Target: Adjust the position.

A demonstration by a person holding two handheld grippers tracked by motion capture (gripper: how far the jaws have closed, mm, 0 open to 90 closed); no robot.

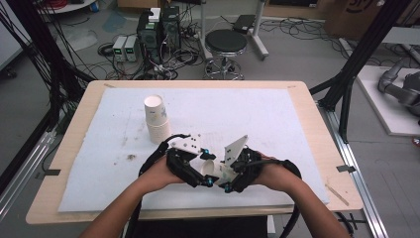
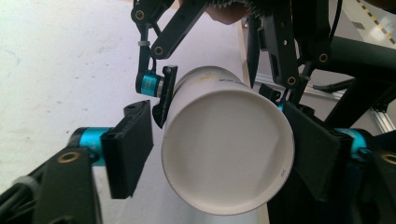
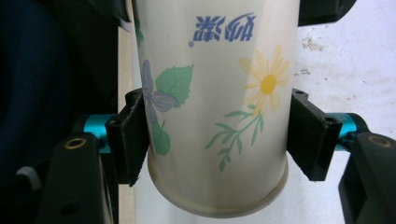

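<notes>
White foam padding (image 1: pixel 277 119) is seen covering a pale wooden table (image 1: pixel 317 129), with a grey floor, cables and a black round stool (image 1: pixel 226 42) beyond it. The right gripper (image 3: pixel 217 140) is clamped on a white paper cup printed with a yellow daisy and green leaves (image 3: pixel 217 93); both black pads are pressed against the cup's wall near its base. The left gripper (image 2: pixel 219 154) is set at the cup's open rim (image 2: pixel 229 149): one pad is seen against the rim, while a narrow gap is visible at the other, so a firm grip by it cannot be confirmed. The cup (image 1: pixel 214 169) is held lying level above the near edge of the padding, between the two grippers (image 1: pixel 198 171) (image 1: pixel 237 173). A stack of white paper cups (image 1: pixel 156 119) is noted standing upright farther back on the padding, well apart from both hands.
</notes>
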